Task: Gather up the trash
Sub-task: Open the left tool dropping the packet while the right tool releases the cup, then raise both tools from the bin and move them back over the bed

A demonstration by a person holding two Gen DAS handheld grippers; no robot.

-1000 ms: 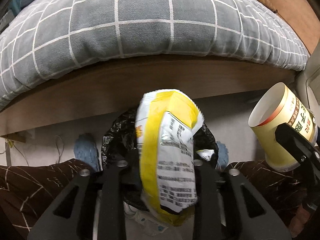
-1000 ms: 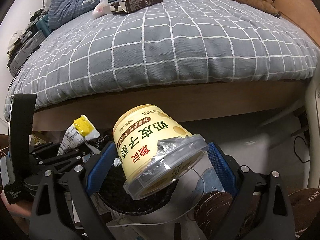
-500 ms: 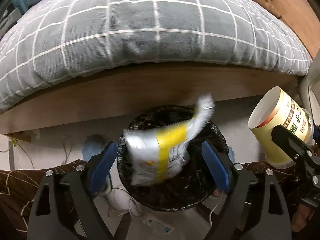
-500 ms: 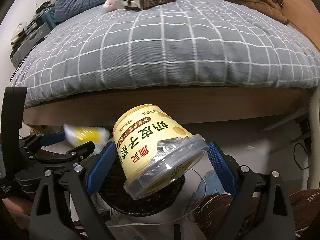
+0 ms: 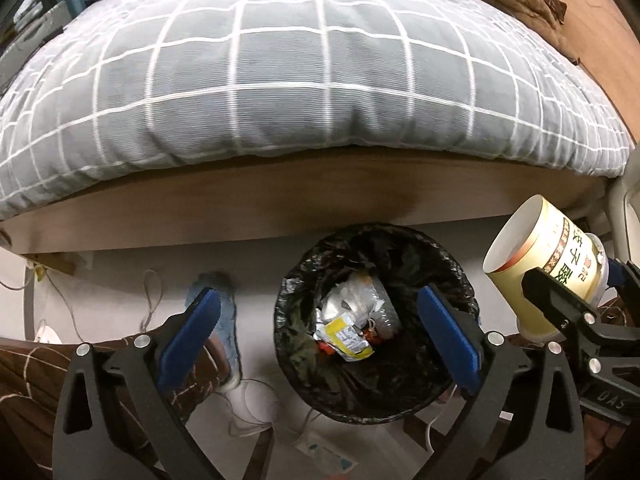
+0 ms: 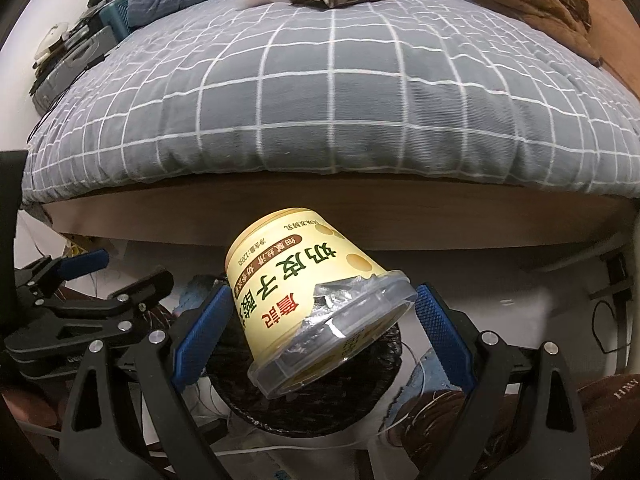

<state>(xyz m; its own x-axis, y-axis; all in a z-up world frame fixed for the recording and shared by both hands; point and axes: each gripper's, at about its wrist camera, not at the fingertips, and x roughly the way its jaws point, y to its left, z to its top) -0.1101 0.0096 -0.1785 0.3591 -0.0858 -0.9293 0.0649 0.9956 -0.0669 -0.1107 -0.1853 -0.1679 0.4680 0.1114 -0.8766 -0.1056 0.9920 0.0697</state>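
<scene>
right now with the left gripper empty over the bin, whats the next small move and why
Probably shift the right gripper, shut on the yogurt cup, over the bin and release. The yellow wrapper already lies inside, the left gripper is opening with nothing between its jaws, and the cup sits off the bin's right side.

Both the left gripper (image 5: pixel 318 336) and the right gripper (image 6: pixel 322 322) have matte black skeletal frames with triangular cut-outs, silver round screw heads and textured blue pads (image 5: pixel 188 338). Below them, brown line-patterned trousers (image 5: pixel 24 364) and a blue slipper (image 5: pixel 224 320).

Wrapper (image 5: pixel 347 339) in bin (image 5: pixel 456 276), bin before bed (image 5: pixel 320 80).
</scene>
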